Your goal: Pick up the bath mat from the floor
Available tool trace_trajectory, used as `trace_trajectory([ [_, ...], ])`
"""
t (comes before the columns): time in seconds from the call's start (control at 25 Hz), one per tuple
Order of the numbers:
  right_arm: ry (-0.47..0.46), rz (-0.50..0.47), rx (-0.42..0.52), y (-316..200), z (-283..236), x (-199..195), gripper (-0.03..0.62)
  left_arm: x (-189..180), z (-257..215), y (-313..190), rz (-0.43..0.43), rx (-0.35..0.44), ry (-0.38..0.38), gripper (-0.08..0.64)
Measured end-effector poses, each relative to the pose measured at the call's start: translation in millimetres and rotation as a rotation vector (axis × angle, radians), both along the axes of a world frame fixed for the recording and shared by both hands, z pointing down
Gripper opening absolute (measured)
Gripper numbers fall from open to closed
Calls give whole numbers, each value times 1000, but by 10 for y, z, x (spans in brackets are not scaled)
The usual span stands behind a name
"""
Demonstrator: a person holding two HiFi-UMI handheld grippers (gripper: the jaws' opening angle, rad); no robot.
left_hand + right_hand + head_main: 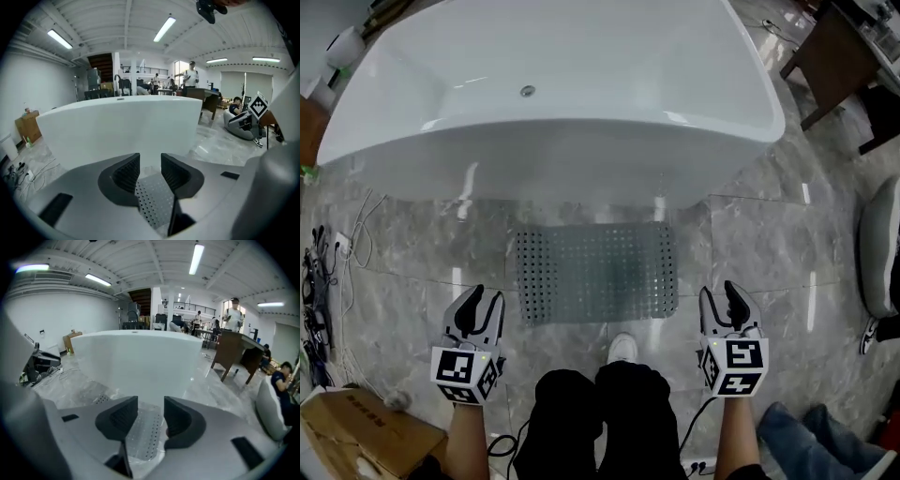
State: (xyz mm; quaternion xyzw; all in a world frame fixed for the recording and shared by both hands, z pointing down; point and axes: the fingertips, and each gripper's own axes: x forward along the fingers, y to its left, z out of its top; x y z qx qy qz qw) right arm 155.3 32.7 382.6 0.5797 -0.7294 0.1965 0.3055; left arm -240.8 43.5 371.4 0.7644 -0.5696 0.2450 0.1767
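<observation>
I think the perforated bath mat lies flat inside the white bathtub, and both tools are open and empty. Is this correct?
Not inside: the head view shows the bath mat flat on the floor in front of the white bathtub. The left tool and right tool are open and empty.

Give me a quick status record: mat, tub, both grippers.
mat: flat on the floor, in front of the tub, untouched
tub: white, beyond the mat
left gripper: open, empty, off the mat's near-left corner
right gripper: open, empty, off the mat's near-right corner
task: pickup not yet begun
</observation>
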Motion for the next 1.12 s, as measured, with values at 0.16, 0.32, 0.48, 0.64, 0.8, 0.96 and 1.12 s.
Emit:
trace_trajectory([
  [0.16, -22, -17, -85, -30, 1110, 6, 187, -195, 1078, -37, -59, -64, -8, 153],
  [0.32, -35, 7, -184, -32, 2385, 115, 210, -524, 2282, -1, -156, -167, -15, 183],
  [0.48, -32, 12, -252, -52, 3335, 182, 235, -686, 3206, 9, -200, -241, -26, 211],
  [0.64, -21, 28, -315, -10, 3964, 287, 255, -723, 3861, 55, -198, -310, -47, 235],
  [0.8, -12, 57, -380, -30, 4503, 421, 265, -882, 4391, 67, -233, -380, -43, 264],
  [0.96, -14, 52, -450, -37, 4842, 440, 267, -1000, 4788, 92, -255, -444, 7, 288],
  [1.12, -60, 71, -482, -40, 4890, 464, 268, -980, 4921, 72, -262, -466, 90, 301],
])
